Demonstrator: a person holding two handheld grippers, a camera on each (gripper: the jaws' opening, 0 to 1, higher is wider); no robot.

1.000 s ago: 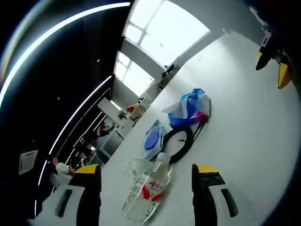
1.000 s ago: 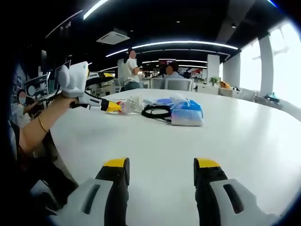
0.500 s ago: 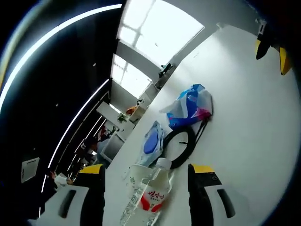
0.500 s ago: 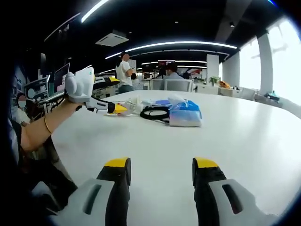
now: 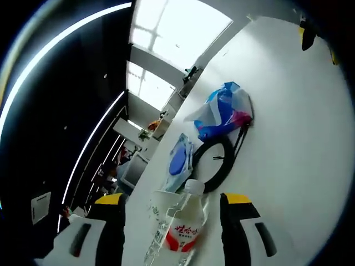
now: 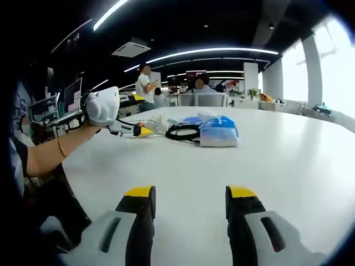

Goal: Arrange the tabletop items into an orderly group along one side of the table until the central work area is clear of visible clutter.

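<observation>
A clear water bottle (image 5: 184, 228) with a red label lies on the white table (image 5: 299, 144), cap pointing away, between the jaws of my open left gripper (image 5: 173, 199). A clear cup (image 5: 160, 204) sits just beside it. Beyond them lie a blue wipes pack (image 5: 178, 162), a black cable coil (image 5: 215, 165) and a blue plastic bag (image 5: 224, 113). The right gripper view shows my left gripper (image 6: 138, 131) held by a hand at the bottle (image 6: 157, 127), left of the cable coil (image 6: 183, 132) and bag (image 6: 219, 132). My right gripper (image 6: 189, 193) hangs open over bare table.
The table (image 6: 288, 160) stretches wide to the right of the item group. My right gripper's yellow tips (image 5: 304, 37) show at the far table edge. A person (image 6: 145, 87) stands behind the table, with chairs and a monitor (image 6: 73, 95) around.
My left gripper has moved forward, so the bottle lies deeper between its jaws. The right gripper has stayed almost still.
</observation>
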